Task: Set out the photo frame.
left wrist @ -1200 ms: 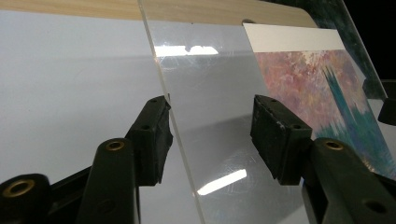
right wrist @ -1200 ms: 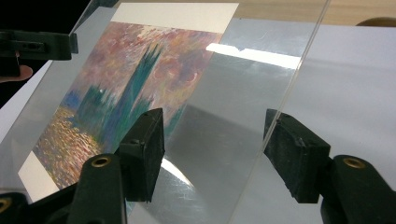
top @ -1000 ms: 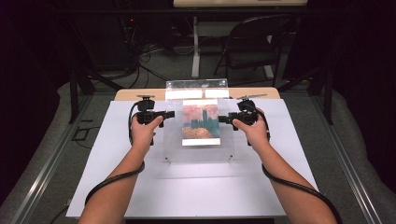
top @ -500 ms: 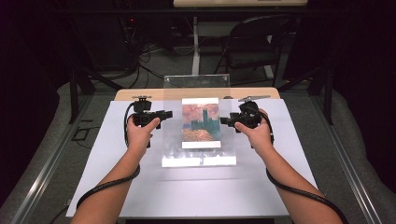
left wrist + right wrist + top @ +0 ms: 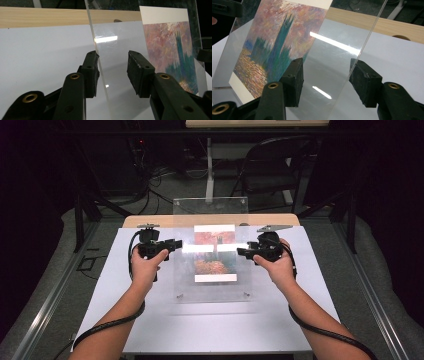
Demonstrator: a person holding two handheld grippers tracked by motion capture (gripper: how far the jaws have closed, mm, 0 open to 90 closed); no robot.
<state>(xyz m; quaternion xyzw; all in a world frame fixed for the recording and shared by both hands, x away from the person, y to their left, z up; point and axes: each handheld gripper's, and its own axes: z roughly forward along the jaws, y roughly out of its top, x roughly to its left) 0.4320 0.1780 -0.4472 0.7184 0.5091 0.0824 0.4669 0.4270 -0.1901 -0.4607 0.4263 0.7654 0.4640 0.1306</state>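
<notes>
In the left gripper view the clear sheet [image 5: 117, 50] runs off the top and bottom of the frame, and the painted print [image 5: 172, 52] is cut by the right edge. In the right gripper view the print's upper border leaves the top edge and its lower left corner is lost behind the left jaw. In the high view, centre frame, glare washes out a band across the print; the small marks near the sheet's bottom corners are perhaps fasteners, too small to tell.

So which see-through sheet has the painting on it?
The nearer sheet, in the middle of the table, carries the painting; the other sheet, standing at the table's far edge, is bare.
</notes>
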